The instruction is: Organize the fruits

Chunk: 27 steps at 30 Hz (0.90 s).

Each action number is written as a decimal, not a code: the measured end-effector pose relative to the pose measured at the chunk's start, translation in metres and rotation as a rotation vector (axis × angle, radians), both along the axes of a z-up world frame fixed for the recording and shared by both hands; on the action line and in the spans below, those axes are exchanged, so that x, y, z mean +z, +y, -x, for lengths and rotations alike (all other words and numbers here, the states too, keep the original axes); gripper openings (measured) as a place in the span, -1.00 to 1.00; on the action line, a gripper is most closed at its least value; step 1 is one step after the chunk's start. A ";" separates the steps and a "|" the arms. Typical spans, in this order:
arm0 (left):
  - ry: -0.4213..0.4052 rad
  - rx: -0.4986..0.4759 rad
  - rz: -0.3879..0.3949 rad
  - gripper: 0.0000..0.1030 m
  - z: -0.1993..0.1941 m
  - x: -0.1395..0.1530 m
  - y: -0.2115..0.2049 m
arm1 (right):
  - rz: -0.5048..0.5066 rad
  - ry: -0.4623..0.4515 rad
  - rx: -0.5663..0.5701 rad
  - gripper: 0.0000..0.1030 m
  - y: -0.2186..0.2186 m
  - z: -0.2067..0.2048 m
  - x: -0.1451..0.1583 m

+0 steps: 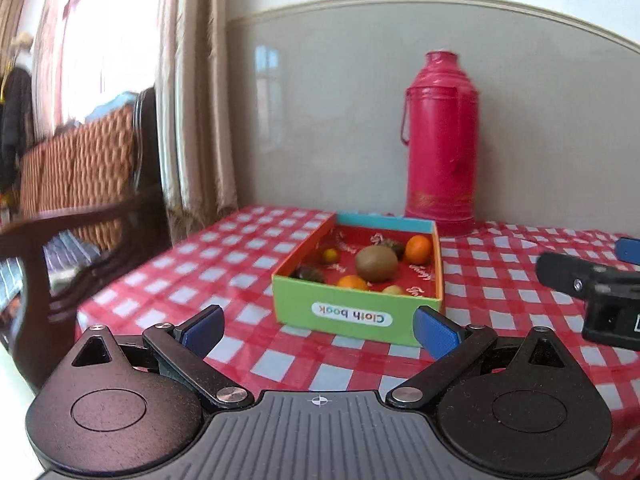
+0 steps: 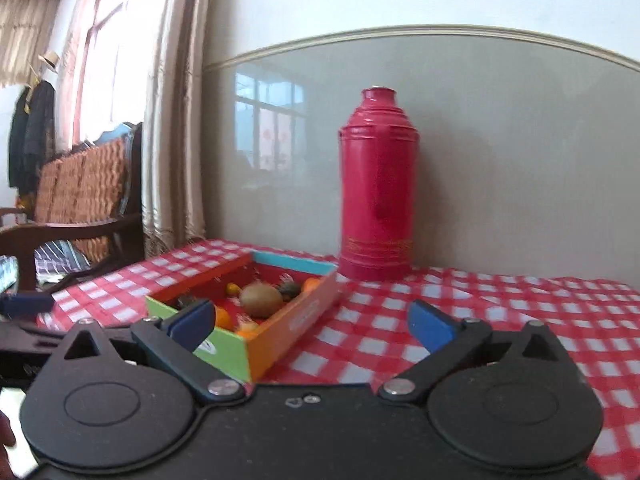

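Fingers [image 1: 204, 330] spread; box [image 1: 356, 312] holds two oranges [image 1: 418, 249].

Left tool [image 1: 320, 330] fills the lower frame: matte black, two round discs, angled link arms with silver screws, blue pads [image 1: 436, 332] at the tips, a ribbed grey centre with a white crosshair mark. Right tool [image 2: 312, 326] matches, smooth black centre.
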<state>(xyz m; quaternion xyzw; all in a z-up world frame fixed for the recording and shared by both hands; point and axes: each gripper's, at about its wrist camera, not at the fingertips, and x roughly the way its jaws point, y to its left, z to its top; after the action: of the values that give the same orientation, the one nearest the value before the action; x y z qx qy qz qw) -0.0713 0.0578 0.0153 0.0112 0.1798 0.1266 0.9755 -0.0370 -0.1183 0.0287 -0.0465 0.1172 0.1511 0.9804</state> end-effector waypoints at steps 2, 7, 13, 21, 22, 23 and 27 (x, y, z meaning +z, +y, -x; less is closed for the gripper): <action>0.002 -0.008 -0.002 1.00 0.006 0.004 -0.004 | 0.012 0.005 -0.026 0.89 -0.009 0.010 0.001; -0.033 -0.030 -0.002 1.00 0.022 0.006 -0.018 | 0.051 -0.022 -0.074 0.89 -0.024 0.029 -0.001; -0.039 -0.048 0.009 1.00 0.017 -0.001 -0.027 | 0.061 0.029 -0.145 0.89 -0.032 0.014 -0.012; -0.097 -0.050 0.016 1.00 0.012 0.002 -0.023 | 0.052 0.007 -0.149 0.89 -0.024 0.005 -0.014; -0.094 -0.049 0.013 1.00 0.010 0.002 -0.022 | 0.062 0.020 -0.146 0.89 -0.022 0.002 -0.015; -0.094 -0.043 0.017 1.00 0.009 0.001 -0.021 | 0.071 0.024 -0.146 0.89 -0.020 0.002 -0.016; -0.101 -0.036 0.037 1.00 0.010 0.000 -0.018 | 0.102 0.013 -0.139 0.89 -0.014 0.005 -0.017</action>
<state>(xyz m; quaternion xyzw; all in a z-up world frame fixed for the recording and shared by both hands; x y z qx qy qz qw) -0.0815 0.0397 0.0149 -0.0099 0.1325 0.1059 0.9855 -0.0423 -0.1324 0.0113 -0.0872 0.1341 0.0769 0.9841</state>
